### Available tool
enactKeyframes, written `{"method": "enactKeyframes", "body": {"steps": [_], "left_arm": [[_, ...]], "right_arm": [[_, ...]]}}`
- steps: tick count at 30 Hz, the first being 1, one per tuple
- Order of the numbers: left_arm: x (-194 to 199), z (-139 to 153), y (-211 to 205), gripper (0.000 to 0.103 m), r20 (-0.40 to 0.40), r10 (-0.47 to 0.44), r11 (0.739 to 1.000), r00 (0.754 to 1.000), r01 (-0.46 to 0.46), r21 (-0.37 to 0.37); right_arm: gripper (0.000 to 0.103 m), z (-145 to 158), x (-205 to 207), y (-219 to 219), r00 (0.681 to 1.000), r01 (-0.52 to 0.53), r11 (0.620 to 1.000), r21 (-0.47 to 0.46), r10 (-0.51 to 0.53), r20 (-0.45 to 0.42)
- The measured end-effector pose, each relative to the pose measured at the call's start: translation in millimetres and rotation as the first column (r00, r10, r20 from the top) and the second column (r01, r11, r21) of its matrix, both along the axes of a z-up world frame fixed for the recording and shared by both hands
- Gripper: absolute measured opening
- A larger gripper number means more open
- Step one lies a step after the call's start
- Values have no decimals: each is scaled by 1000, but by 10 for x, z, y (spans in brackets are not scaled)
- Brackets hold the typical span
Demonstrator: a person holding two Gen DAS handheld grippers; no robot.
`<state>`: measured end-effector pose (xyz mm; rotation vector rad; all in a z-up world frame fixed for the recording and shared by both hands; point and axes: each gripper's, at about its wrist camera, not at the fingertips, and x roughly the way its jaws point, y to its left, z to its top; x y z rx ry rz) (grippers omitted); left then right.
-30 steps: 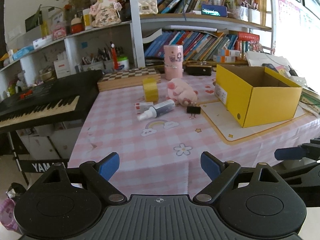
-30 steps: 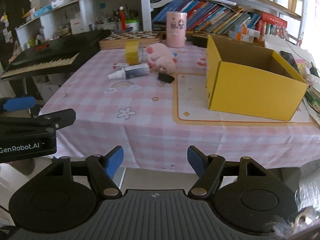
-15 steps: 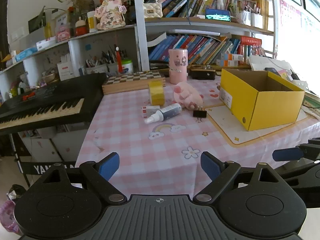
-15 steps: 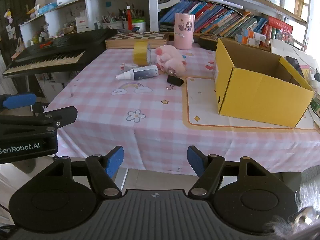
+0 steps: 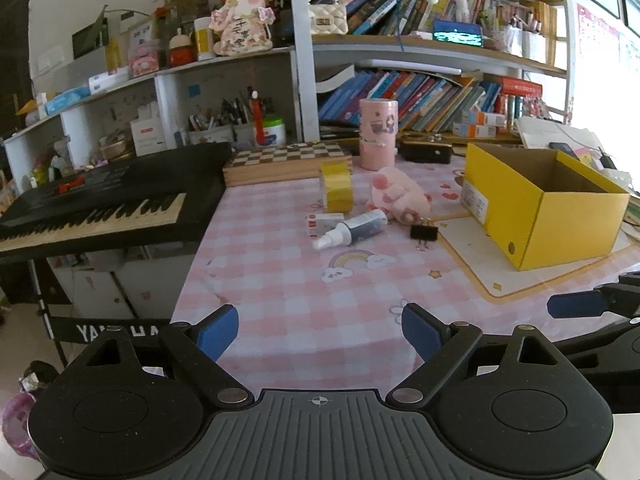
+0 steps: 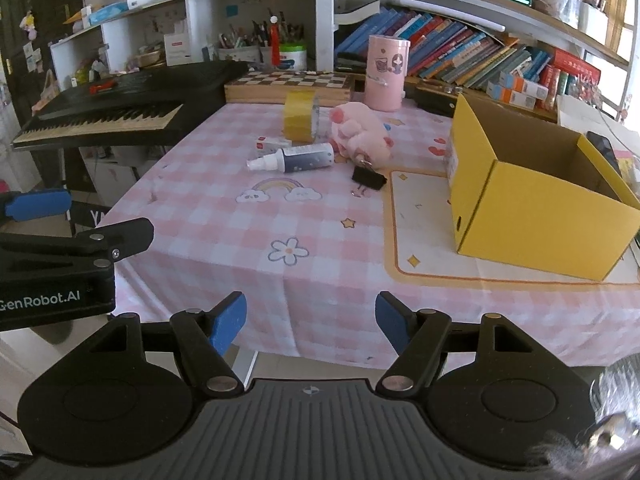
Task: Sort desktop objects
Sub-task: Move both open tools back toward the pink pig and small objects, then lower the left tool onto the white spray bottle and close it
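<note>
Desktop things lie in a small bunch near the middle of the worktop (image 6: 320,288), which has a pink checked cloth on it. Far to the left a black keyboard (image 6: 116,116) stands beside the worktop, and a checkered board (image 6: 288,84) lies at the back edge. Next comes a small white and red box (image 6: 272,145), lying flat. Just behind it a yellow roll of tape (image 6: 300,116) stands on its edge. In front of the tape a dark spray bottle (image 6: 296,159) lies on its side, with its white tip pointing left. A tall pink cup (image 6: 386,74) stands upright at the back. A pink plush toy (image 6: 362,136) lies to the right of the bottle, very close to it. A black clip (image 6: 368,178) sits in front of the toy, near the corner of a pale mat (image 6: 424,240). On that mat, at the right, stands an open yellow box (image 6: 532,200), and I can see nothing inside it. Books fill the shelves (image 6: 460,56) behind. Both tools hang in the air at the near edge of the worktop, well apart from the things. The left tool (image 5: 320,334) has its blue pads (image 5: 218,332) spread wide with nothing between them. The right tool (image 6: 310,322) is open a bit less wide and holds nothing too.
</note>
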<state>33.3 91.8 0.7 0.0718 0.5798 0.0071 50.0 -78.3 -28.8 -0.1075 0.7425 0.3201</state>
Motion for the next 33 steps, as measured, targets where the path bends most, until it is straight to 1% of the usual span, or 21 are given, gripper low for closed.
{"method": "enactKeyframes", "body": {"steps": [10, 23, 33], "left_arm": [[318, -22, 81, 91, -12, 26, 1000, 1000, -26, -6], [1036, -28, 38, 91, -38, 45, 999, 998, -46, -12], [1551, -11, -80, 91, -40, 58, 998, 998, -58, -12]], "right_arm": [[70, -52, 324, 96, 1000, -21, 1000, -4, 21, -6], [71, -95, 1106, 71, 999, -39, 999, 1, 39, -36], [76, -121, 1646, 1, 998, -44, 999, -4, 44, -46]]}}
